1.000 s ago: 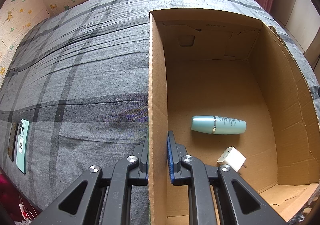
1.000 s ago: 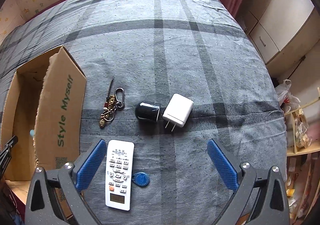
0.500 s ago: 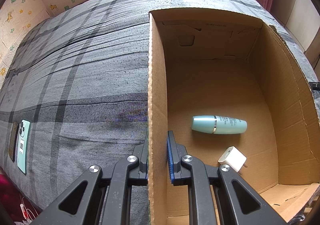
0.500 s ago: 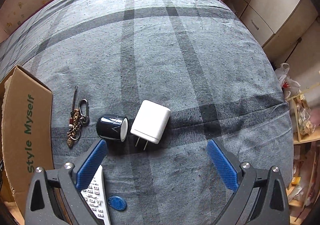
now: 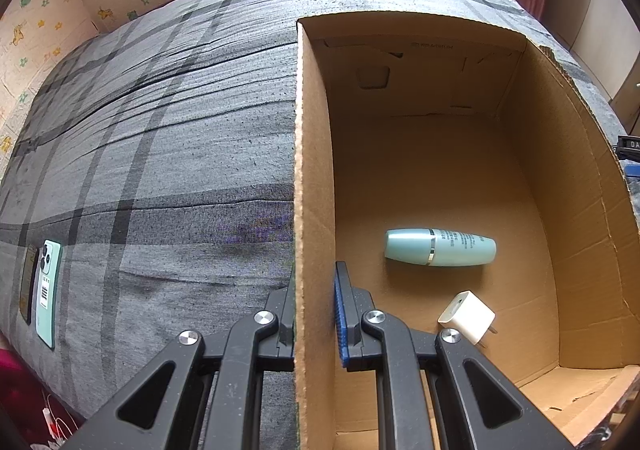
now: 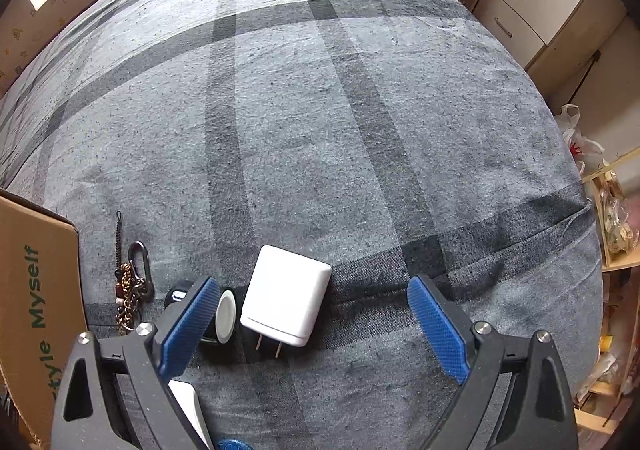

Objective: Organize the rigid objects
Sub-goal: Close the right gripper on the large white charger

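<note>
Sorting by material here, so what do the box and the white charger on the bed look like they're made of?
The box looks like plain brown corrugated cardboard, matte, with a rough fluted edge. The charger looks like smooth white plastic with a slight sheen, and its two prongs appear metal.

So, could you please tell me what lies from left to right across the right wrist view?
Box → keychain → black cap → white charger → right gripper's far finger.
</note>
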A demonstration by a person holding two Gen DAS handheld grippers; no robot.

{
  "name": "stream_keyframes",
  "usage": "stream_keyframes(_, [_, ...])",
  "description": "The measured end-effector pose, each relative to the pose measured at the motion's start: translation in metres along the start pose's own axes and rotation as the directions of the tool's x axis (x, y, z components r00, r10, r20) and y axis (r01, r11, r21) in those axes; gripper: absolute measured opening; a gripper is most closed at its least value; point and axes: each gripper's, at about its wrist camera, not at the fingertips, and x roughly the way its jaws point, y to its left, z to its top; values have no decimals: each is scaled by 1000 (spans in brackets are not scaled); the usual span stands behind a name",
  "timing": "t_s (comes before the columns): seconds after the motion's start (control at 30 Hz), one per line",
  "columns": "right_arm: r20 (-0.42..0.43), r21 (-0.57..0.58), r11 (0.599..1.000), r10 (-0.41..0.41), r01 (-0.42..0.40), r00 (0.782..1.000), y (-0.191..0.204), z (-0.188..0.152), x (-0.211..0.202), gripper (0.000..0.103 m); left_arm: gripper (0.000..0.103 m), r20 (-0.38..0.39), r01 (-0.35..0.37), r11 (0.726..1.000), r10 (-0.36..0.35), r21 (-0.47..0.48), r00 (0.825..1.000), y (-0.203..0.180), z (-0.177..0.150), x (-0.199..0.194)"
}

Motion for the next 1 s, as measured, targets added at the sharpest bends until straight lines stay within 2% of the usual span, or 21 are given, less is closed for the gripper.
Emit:
stream_keyframes(0.13, [-20, 23, 1000, -2, 2, 1000, -1, 5, 12, 92, 15, -1, 4, 1000, -4, -3, 1000, 1, 0, 0])
stream_keyframes(0.33, [-64, 46, 999, -5, 8, 998, 1, 8, 29, 77, 15, 1, 3, 1000, -3, -9, 1000, 1, 0, 0])
stream_keyframes(0.43, [-81, 52, 998, 24, -20, 996, 2, 6, 36, 64, 15, -1, 4, 1000, -4, -9, 1000, 1, 1, 0])
stream_keyframes(0.47, [-80, 58, 998, 40, -35, 996, 2, 5, 36, 53, 15, -2, 4, 1000, -4, -9, 1000, 1, 1, 1])
stream_keyframes(0.5, [-79, 56, 998, 39, -35, 996, 3, 5, 37, 49, 15, -2, 7, 1000, -7, -12, 1000, 1, 1, 1])
stream_keyframes(0.63, [-57, 32, 999, 18, -16, 998, 8, 2, 32, 48, 15, -2, 12, 1000, -12, -20, 1000, 2, 1, 1])
stream_keyframes(1.0, [-6, -12, 1000, 24, -24, 1000, 15, -11, -6, 46, 15, 2, 10, 1000, -10, -17, 1000, 1, 0, 0])
